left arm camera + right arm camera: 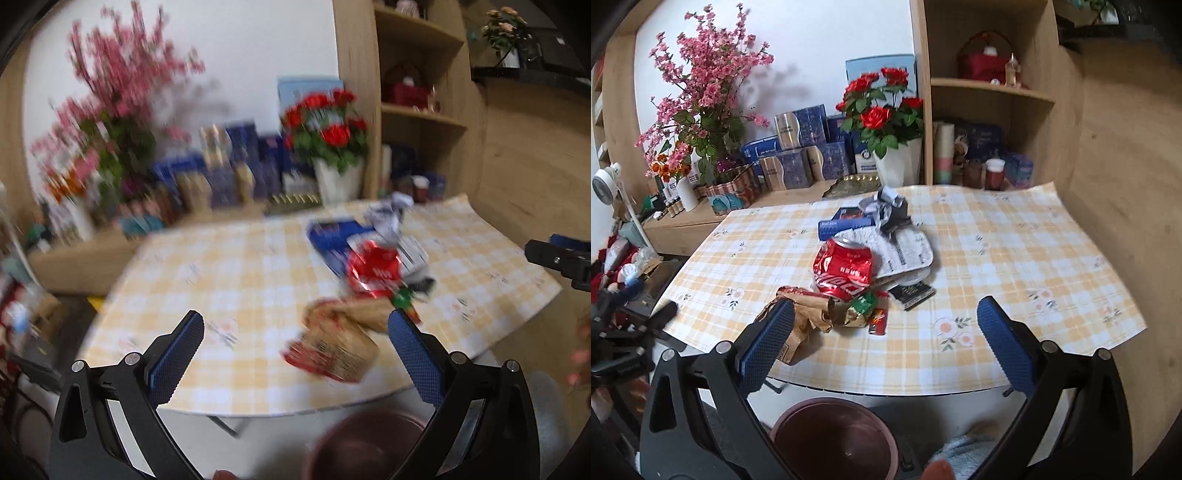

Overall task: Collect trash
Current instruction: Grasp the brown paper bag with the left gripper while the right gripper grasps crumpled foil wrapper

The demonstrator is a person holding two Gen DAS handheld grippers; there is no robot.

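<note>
A pile of trash lies on the yellow checked table (1015, 258): a crushed red can (846, 269), a brown paper bag (803, 323), a blue box (844, 223), a crumpled silver wrapper (886, 206), a white packet (907, 251) and a black packet (912, 293). My right gripper (886, 332) hovers open over the table's near edge, just in front of the pile, holding nothing. The left wrist view is blurred. There my left gripper (295, 350) is open, with the paper bag (340, 343) between its fingers and the can (375, 273) beyond. A dark red bin (834, 439) stands on the floor below the table edge.
Behind the table a low shelf carries pink blossoms (705, 74), red roses in a white pot (886, 122) and several blue boxes (798, 147). A wooden shelf unit (990, 92) rises at the back right. Clutter lies on the floor at the left (620, 269).
</note>
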